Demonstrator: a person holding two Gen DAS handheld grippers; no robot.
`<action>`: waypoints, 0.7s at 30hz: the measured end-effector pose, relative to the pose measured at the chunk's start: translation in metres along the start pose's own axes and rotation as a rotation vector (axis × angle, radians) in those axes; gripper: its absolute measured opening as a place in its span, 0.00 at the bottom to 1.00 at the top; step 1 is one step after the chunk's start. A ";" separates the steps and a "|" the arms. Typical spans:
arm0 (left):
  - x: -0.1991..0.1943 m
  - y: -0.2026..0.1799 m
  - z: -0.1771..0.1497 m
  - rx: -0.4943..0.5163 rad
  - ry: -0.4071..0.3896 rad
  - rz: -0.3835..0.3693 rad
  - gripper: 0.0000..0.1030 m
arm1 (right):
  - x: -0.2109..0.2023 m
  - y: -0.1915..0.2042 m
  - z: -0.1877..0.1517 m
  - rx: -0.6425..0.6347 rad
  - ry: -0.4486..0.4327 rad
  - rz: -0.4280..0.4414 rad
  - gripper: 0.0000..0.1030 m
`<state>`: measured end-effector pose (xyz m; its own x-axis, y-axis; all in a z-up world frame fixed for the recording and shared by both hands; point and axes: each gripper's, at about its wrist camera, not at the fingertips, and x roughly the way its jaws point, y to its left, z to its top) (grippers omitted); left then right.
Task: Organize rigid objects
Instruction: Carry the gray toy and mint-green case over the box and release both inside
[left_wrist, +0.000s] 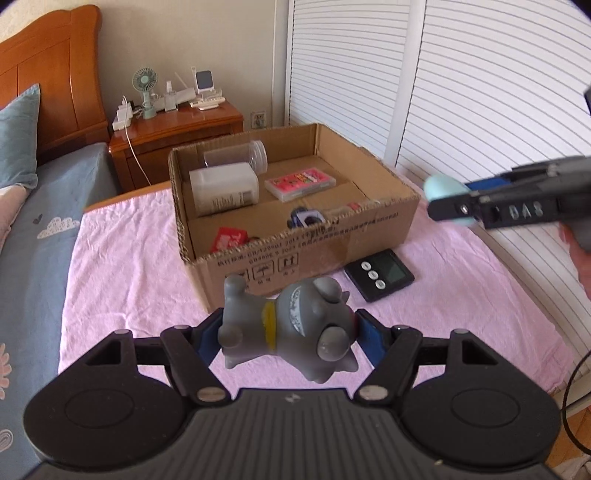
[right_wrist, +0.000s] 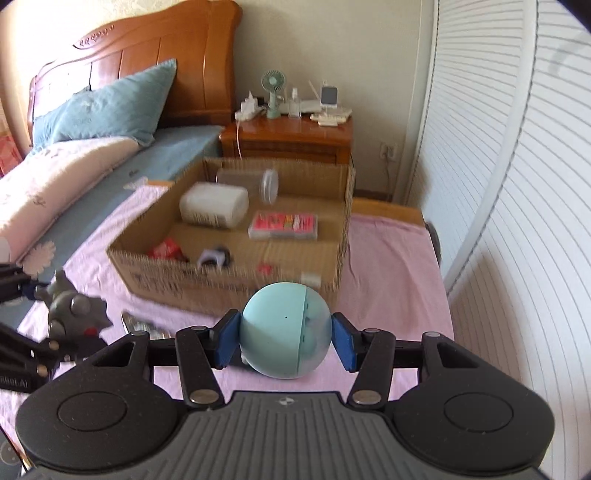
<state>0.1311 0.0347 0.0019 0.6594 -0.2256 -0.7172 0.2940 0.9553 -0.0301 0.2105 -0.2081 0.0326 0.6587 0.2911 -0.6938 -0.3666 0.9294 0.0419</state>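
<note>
My left gripper (left_wrist: 288, 332) is shut on a grey toy animal (left_wrist: 288, 325) with a yellow collar, held above the pink cloth in front of the cardboard box (left_wrist: 314, 247). My right gripper (right_wrist: 284, 338) is shut on a light blue ball (right_wrist: 286, 328), held above the cloth near the box's front right corner; it also shows in the left wrist view (left_wrist: 443, 195). The open box (right_wrist: 236, 273) holds a white container (left_wrist: 225, 192), a clear jar (left_wrist: 236, 157), a pink case (left_wrist: 301, 182), a red packet (left_wrist: 229, 238) and a small blue-black item (left_wrist: 304, 218). The grey toy also shows in the right wrist view (right_wrist: 74, 310).
A black digital timer (left_wrist: 378, 273) lies on the pink cloth (left_wrist: 129, 277) right of the box front. A wooden nightstand (left_wrist: 177, 136) with a small fan stands behind. White louvered doors (left_wrist: 461, 92) run along the right. Bed with blue pillow (right_wrist: 103, 107) lies left.
</note>
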 end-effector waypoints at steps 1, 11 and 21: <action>-0.001 0.002 0.002 0.000 -0.006 0.002 0.70 | 0.005 0.000 0.008 0.004 -0.004 0.004 0.56; 0.004 0.017 0.017 -0.005 -0.037 0.030 0.71 | 0.079 0.000 0.060 0.034 0.037 0.000 0.56; 0.015 0.024 0.027 -0.003 -0.038 0.034 0.70 | 0.093 -0.005 0.063 0.076 0.030 0.029 0.93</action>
<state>0.1668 0.0491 0.0098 0.6950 -0.2003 -0.6906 0.2692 0.9630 -0.0084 0.3151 -0.1708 0.0135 0.6281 0.3126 -0.7125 -0.3341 0.9354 0.1159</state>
